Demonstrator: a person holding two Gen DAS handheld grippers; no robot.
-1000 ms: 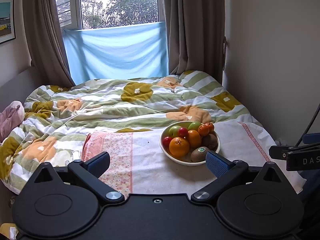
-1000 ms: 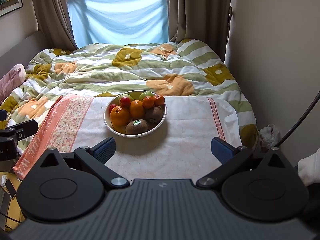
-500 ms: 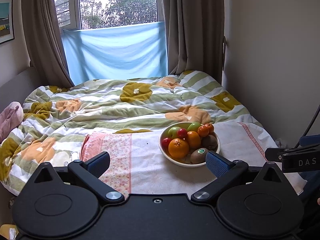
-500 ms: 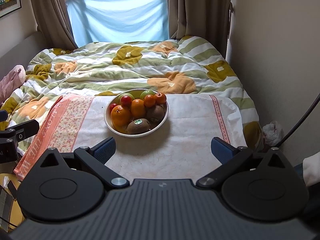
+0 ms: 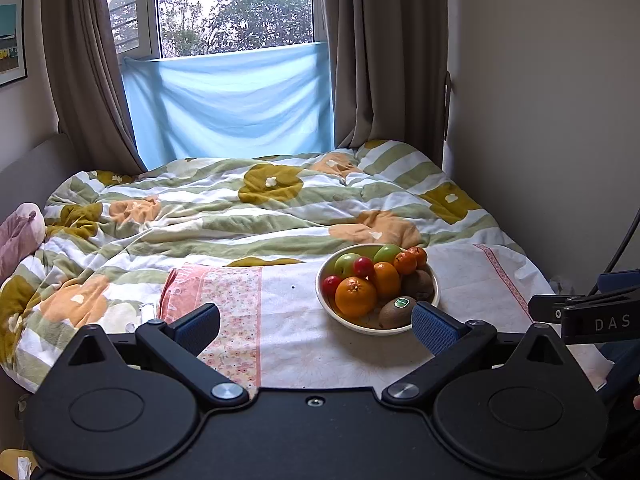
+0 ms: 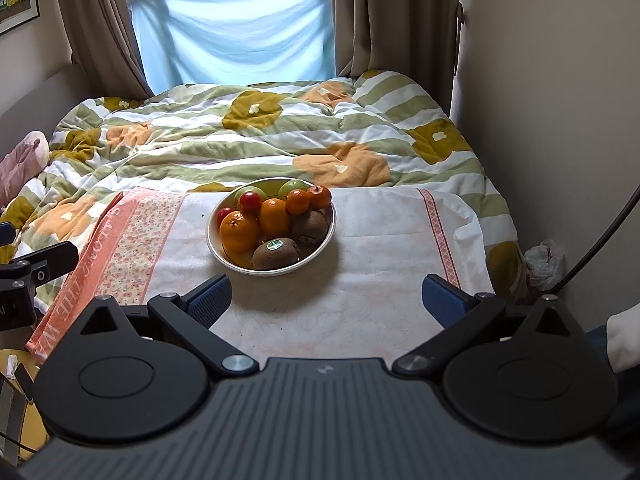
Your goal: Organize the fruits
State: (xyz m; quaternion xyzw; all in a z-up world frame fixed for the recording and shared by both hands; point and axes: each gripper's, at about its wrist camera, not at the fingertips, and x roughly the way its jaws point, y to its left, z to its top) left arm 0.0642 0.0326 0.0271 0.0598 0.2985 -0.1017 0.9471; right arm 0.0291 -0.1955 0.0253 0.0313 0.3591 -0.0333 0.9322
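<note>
Bed (image 6: 400, 120) bears cloth (image 6: 380, 240) (bowl (image 6: 224, 256) atop).

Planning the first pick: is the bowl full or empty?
Full: the bowl holds oranges, kiwis, apples and small red fruits, heaped above its rim.

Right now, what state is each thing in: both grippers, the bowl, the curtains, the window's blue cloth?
Left gripper: open, holding nothing.
Right gripper: open, holding nothing.
White round bowl: upright on the tablecloth, heaped with fruit.
Sticker-labelled brown kiwi: in the bowl, at its near edge.
Brown curtains: drawn apart.
Blue cloth: covers the lower window.
</note>
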